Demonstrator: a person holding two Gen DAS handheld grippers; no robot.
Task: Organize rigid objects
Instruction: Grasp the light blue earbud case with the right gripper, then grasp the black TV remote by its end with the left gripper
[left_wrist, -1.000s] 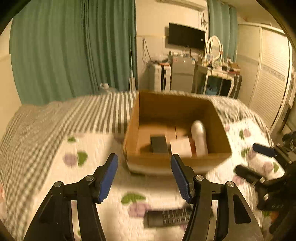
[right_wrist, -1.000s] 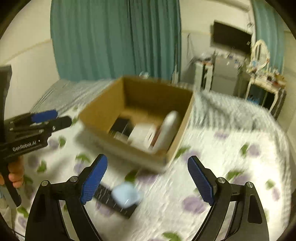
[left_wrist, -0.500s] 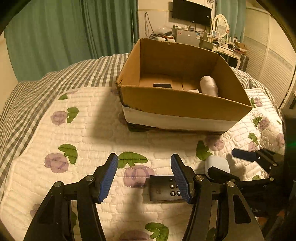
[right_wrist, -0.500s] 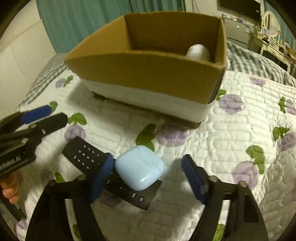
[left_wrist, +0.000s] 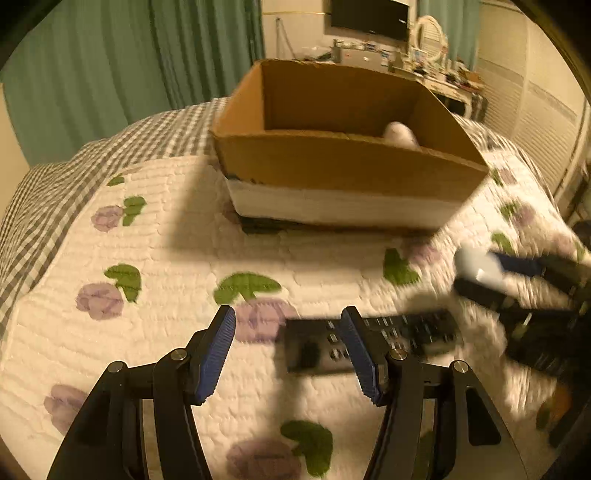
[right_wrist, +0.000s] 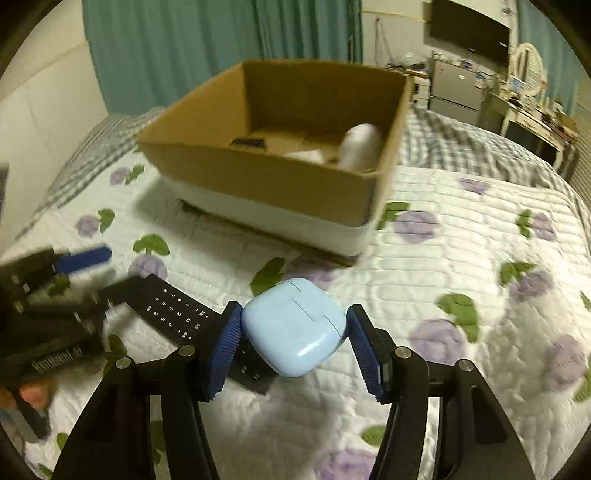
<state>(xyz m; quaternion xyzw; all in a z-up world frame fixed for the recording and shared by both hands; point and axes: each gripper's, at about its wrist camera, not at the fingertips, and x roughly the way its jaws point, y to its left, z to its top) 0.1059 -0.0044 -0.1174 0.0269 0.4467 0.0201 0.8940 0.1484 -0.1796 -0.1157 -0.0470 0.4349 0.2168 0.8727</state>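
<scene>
A: What does the right gripper (right_wrist: 293, 334) have?

B: Its two blue ribbed pads are clenched on a pale blue, rounded plastic earbud case (right_wrist: 294, 326), one pad against each side. The case sits above the near end of a flat black remote control (right_wrist: 177, 314) with white key markings, which lies on the white quilted bedspread with purple flowers and green leaves (right_wrist: 461, 258). Whether case and remote touch, I cannot tell.

A: And the left gripper (left_wrist: 288, 347)?

B: Released. Its blue pads stand well apart with nothing between them, low over the bedspread (left_wrist: 166, 258). The remote (left_wrist: 373, 341) lies just past its right pad, partly behind it.

A: Where is the box?

B: The open brown cardboard box with a white band round its base (right_wrist: 280, 181) stands on the bed beyond both grippers. Inside it lie a white rounded bottle (right_wrist: 360, 146) at the right, a small black flat item (right_wrist: 249, 142) at the left, and something white between them, too blurred to name.

A: Does the left camera see the other gripper?

B: Yes, at the right edge, blurred, with the case (left_wrist: 476, 267) showing as a pale shape between its pads.
</scene>
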